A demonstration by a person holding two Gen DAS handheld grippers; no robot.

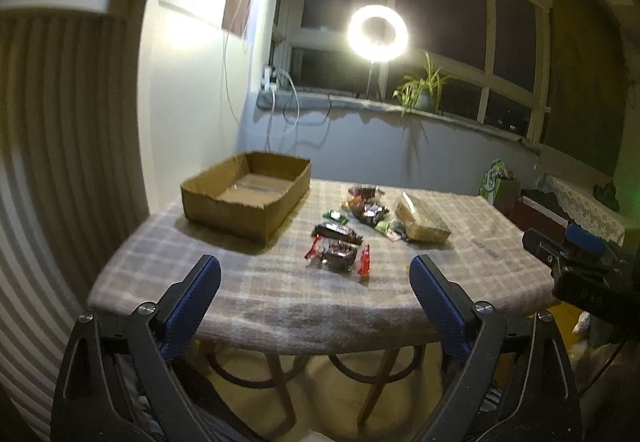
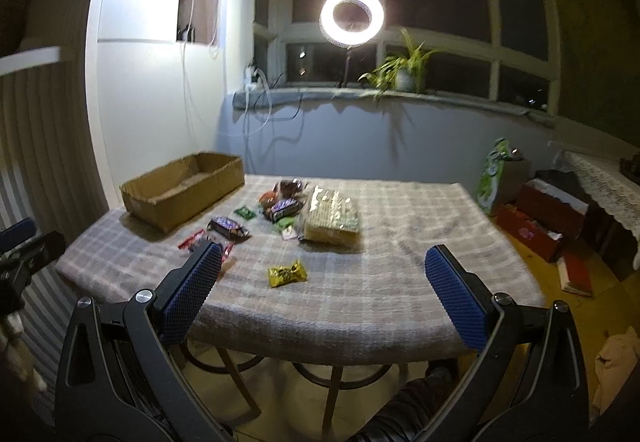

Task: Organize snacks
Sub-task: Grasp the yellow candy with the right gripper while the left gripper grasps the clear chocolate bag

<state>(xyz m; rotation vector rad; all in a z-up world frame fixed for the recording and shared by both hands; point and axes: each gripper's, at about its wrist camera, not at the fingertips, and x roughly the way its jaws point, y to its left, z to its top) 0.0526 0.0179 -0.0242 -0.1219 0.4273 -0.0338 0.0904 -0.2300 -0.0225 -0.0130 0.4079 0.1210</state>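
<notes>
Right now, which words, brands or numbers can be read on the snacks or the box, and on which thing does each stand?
None can be read.
Yellow wrapper: dark print, too blurred.
Dark bar: pale lettering, too blurred.
Cardboard box: no print visible.

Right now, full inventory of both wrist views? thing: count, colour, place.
cardboard box: 1, brown, open and empty, far-left of table
table: 1, grey plaid cloth, centre
large packet: 1, gold-yellow, mid-table, right of the snack pile
yellow wrapper: 1, yellow, alone, nearest the front edge
small snacks: a loose pile, count unclear, dark, red and green wrappers, between box and large packet
ring light: 1, lit white, by the window
potted plant: 1, green, on the sill
left gripper: 1, black with blue pads, open, empty, before the table
right gripper: 1, same colours, open, empty
</notes>
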